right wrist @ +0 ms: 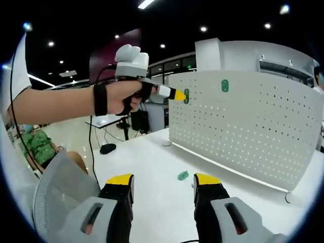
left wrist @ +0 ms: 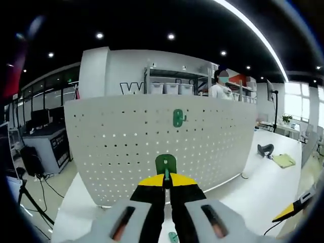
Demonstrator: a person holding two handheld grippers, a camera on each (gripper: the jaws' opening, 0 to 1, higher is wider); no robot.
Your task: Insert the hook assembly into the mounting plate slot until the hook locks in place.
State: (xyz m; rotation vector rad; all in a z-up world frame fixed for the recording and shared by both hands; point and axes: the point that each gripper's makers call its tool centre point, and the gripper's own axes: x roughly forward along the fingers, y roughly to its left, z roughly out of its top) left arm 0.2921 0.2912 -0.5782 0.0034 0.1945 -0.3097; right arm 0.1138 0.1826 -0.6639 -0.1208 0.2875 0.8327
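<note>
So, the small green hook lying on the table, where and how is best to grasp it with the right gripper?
Grip the green hook across its narrow sides, coming down from above with the open right gripper. It lies flat on the white table, so only its thin edges offer a hold.

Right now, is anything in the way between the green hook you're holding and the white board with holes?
Nothing visible is. The left gripper holds the green hook right up by the pegboard, with only bare holes facing it. Another hook hangs higher up, off the path.
</note>
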